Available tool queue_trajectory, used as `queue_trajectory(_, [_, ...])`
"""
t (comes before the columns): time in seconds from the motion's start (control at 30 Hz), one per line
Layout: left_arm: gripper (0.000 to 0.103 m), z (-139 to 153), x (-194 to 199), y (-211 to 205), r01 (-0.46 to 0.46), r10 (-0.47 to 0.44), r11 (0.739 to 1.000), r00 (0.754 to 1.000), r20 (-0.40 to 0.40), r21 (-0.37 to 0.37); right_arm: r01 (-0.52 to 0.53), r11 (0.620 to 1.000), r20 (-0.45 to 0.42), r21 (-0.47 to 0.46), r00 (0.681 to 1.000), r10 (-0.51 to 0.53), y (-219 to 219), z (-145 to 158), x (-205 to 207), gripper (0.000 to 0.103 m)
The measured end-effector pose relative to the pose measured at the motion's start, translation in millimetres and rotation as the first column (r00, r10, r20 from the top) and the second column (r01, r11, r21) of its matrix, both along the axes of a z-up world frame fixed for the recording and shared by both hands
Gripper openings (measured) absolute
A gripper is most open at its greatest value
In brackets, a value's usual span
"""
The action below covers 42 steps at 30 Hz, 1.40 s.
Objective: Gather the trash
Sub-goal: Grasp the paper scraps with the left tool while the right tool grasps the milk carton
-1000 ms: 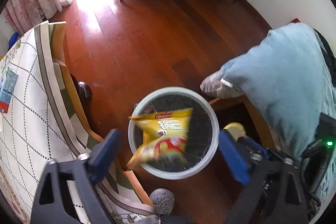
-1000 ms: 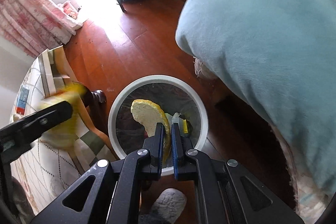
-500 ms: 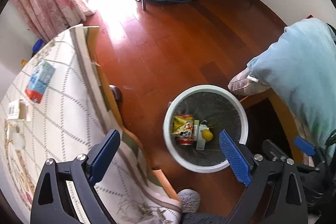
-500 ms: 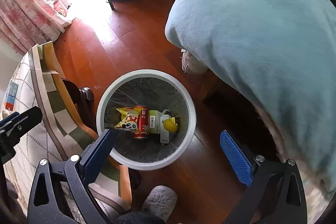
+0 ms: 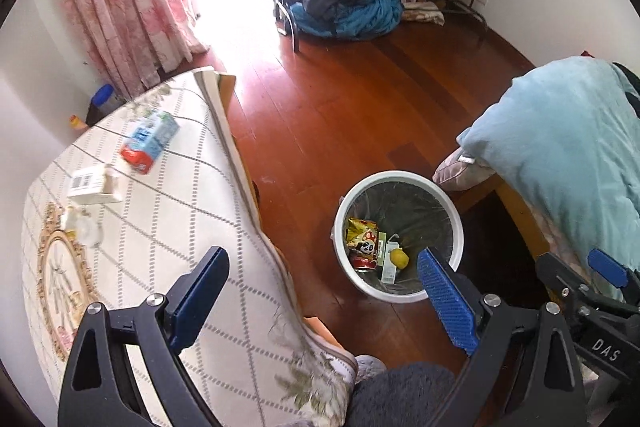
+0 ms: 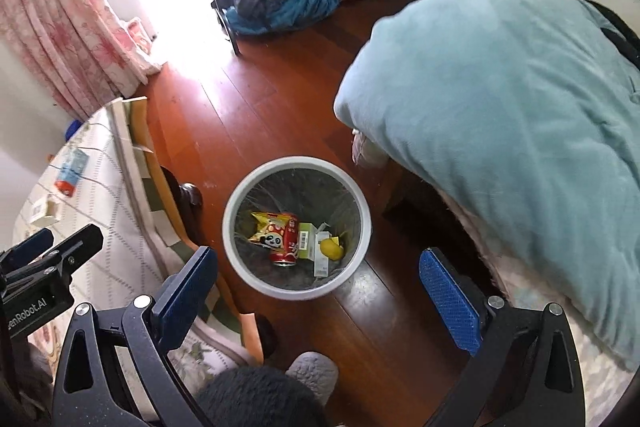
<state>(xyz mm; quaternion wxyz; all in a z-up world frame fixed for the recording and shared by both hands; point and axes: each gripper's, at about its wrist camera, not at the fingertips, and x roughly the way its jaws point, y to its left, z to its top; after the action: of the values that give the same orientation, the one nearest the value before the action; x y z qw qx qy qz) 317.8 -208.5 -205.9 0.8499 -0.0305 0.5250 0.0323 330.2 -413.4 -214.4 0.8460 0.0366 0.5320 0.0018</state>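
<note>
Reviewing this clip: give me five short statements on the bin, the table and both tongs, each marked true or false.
1. The white bin holds a red can. True.
2. Both tongs are shut. False: the left tongs and right tongs gape open and empty.
3. A yellow snack bag lies in the bin. True.
4. The bin stands on the table. False: it stands on the wooden floor.
5. A blue carton lies on the table. True.

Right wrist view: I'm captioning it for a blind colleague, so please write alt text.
Open, empty right gripper above a white trash bin on the wooden floor, holding a yellow snack bag, red can, cartons and a lemon. Clothed table left, blue blanket right.
</note>
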Motion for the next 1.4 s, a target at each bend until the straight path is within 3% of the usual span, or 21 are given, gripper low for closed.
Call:
queue_trajectory(0.23, [0.096,40.7,-41.2,16.3,-0.059,0.059,0.998,0.997,0.049,-0.015,-0.008,0.998,0.05,0.058,0.999,0.005,8.6,51.0,-36.4,0.102])
queue_trajectory(0.4, [0.096,42.0,-62.7,72.7,-0.195,0.196,0.981,0.98,0.037,-0.016,-0.05,0.991,0.044,0.122,0.998,0.045,38.2,66.0,-41.2,0.102])
queue_trajectory(0.47, [0.096,30.2,-71.4,112.5,-0.284,0.284,0.959,0.959,0.007,-0.016,-0.082,0.988,0.028,0.131,0.996,0.079,60.1,62.8,-36.3,0.102])
queue_trajectory(0.63, [0.096,-6.5,-89.9,217.4,-0.497,0.493,0.867,0.867,-0.074,-0.044,-0.197,0.96,-0.048,0.199,0.976,0.21,151.3,41.6,-8.9,0.102])
queue_trajectory(0.73, [0.096,-35.3,-92.8,283.3,-0.612,0.602,0.789,0.788,-0.129,-0.05,-0.251,0.938,-0.098,0.239,0.955,0.28,216.4,17.8,15.1,0.102])
queue_trajectory(0.83, [0.096,-57.6,-86.8,332.4,-0.681,0.668,0.73,0.727,-0.159,-0.051,-0.28,0.922,-0.144,0.267,0.935,0.325,281.2,-8.5,47.4,0.102])
queue_trajectory(0.97, [0.096,-77.1,-73.5,377.9,-0.728,0.709,0.677,0.685,-0.17,-0.11,-0.284,0.921,-0.17,0.267,0.927,0.335,352.7,-36.3,94.4,0.102])
queue_trajectory(1.03, [0.095,-84.1,-68.0,392.0,-0.727,0.707,0.672,0.686,-0.171,-0.14,-0.277,0.926,-0.182,0.255,0.927,0.328,383.2,-50.6,119.3,0.101])
queue_trajectory(1.13, [0.095,-89.6,-54.5,395.9,-0.684,0.67,0.714,0.73,-0.136,-0.149,-0.25,0.932,-0.212,0.262,0.927,0.308,414.6,-72.7,146.6,0.098])
queue_trajectory(1.2, [0.084,-94.2,-44.6,393.6,-0.644,0.632,0.75,0.765,-0.125,-0.147,-0.245,0.935,-0.228,0.257,0.925,0.304,431.5,-85.7,159.9,0.098])
queue_trajectory(1.27, [0.083,-102.6,-35.1,391.2,-0.613,0.598,0.776,0.79,-0.136,-0.151,-0.247,0.937,-0.24,0.247,0.921,0.306,442.7,-96.1,166.6,0.097])
queue_trajectory(1.3, [0.075,-106.0,-28.9,392.2,-0.603,0.587,0.782,0.798,-0.138,-0.156,-0.245,0.938,-0.248,0.247,0.919,0.305,446.7,-101.8,169.2,0.096])
queue_trajectory(1.33, [0.069,-110.4,-24.0,389.9,-0.591,0.574,0.792,0.806,-0.142,-0.153,-0.244,0.938,-0.253,0.248,0.918,0.305,449.9,-105.8,170.8,0.087])
queue_trajectory(1.4, [0.045,-116.4,-18.3,385.6,-0.574,0.554,0.807,0.818,-0.154,-0.142,-0.251,0.938,-0.264,0.241,0.913,0.312,455.3,-112.6,172.8,0.069])
